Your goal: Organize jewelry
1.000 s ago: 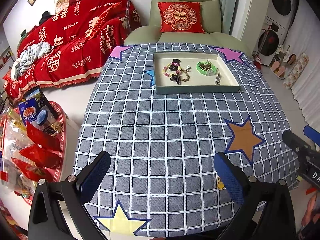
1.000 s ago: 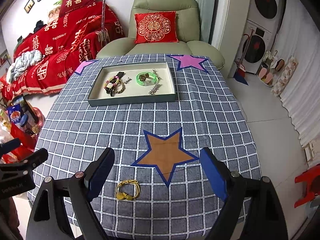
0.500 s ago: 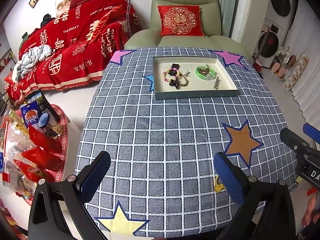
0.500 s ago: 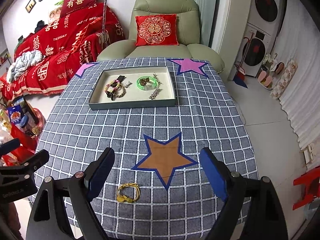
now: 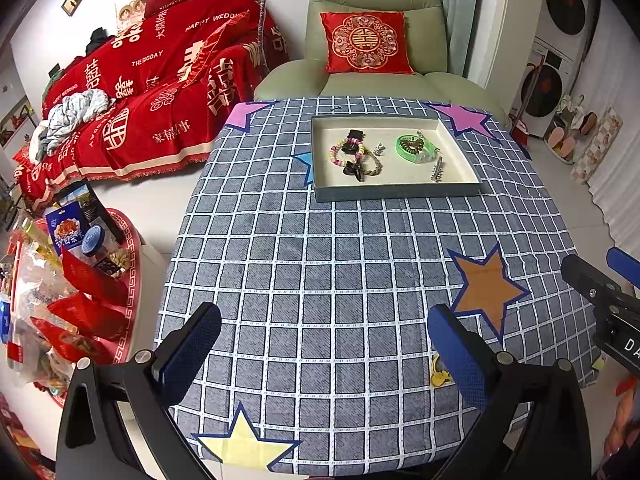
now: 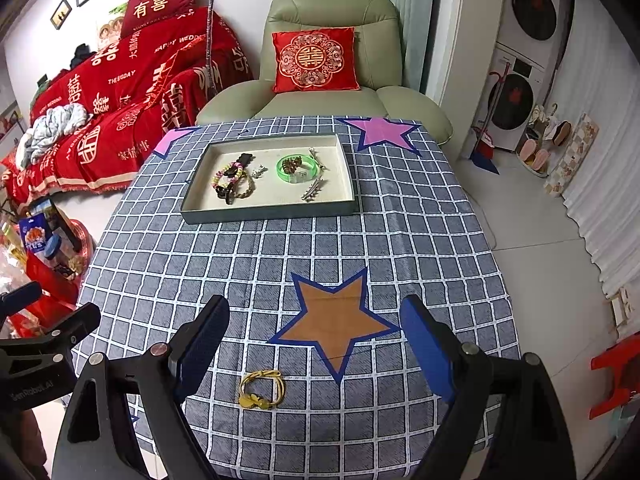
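Observation:
A grey tray (image 5: pixel 396 193) (image 6: pixel 268 214) at the table's far side holds a beaded bracelet (image 5: pixel 347 152) (image 6: pixel 230 172), a green bangle (image 5: pixel 414 148) (image 6: pixel 298 166), dark hair clips, a braided bracelet and a silver clip (image 6: pixel 312 190). A yellow bracelet (image 6: pixel 262 390) lies on the checked cloth near the front edge, between my right gripper's fingers and nearer the left one; in the left wrist view it (image 5: pixel 440 372) peeks out beside the right finger. My left gripper (image 5: pixel 324 344) and right gripper (image 6: pixel 316 340) are both open, empty, above the table's near edge.
The grey checked tablecloth (image 5: pixel 320 260) has coloured star patches, an orange one (image 6: pixel 334 320) just ahead of the right gripper. A green armchair (image 6: pixel 324 80) stands behind the table, a red-covered sofa (image 5: pixel 140 92) at left, snack packets (image 5: pixel 60 280) on a low stand left.
Both grippers have drawn back and risen a little, so the table and tray look slightly farther. The yellow bracelet and tray contents have not moved. Both grippers stay open.

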`<state>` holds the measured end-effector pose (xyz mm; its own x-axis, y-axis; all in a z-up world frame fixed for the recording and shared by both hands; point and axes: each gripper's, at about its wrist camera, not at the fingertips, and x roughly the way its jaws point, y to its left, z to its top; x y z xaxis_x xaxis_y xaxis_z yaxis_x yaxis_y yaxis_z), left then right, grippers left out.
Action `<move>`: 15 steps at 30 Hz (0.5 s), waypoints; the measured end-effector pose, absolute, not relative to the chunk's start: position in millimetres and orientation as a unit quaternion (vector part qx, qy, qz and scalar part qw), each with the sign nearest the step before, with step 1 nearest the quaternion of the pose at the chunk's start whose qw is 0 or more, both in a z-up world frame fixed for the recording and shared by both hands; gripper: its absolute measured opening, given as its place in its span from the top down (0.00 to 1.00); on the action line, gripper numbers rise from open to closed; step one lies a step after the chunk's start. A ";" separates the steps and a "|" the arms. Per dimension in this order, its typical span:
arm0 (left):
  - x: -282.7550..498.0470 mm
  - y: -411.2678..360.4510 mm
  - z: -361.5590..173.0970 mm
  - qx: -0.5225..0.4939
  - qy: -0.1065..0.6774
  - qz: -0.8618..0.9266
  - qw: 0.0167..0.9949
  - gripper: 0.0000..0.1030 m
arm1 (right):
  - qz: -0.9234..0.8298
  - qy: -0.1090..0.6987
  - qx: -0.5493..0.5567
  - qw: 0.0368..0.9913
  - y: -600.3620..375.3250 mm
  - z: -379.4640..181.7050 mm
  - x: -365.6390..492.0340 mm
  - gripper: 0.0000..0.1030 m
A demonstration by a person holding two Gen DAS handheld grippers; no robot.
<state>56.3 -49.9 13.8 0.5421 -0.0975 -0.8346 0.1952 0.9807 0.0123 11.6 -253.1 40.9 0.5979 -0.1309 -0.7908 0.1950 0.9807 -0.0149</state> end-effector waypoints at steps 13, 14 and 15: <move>56.8 -48.8 13.4 0.051 0.471 -0.083 0.877 0.00 | -0.089 0.439 0.034 0.893 -251.4 40.8 12.6 0.14; 57.1 -48.7 13.5 0.051 0.471 -0.083 0.877 0.00 | -0.088 0.440 0.033 0.893 -251.0 40.5 13.3 0.14; 57.0 -48.6 13.7 0.052 0.471 -0.083 0.877 0.00 | -0.089 0.440 0.033 0.893 -250.7 40.6 13.3 0.14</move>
<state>57.0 -48.6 13.7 0.5425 -0.0966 -0.8345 0.1941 0.9809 0.0126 13.3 -250.7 40.6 0.5978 -0.1289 -0.7912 0.1874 0.9821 -0.0184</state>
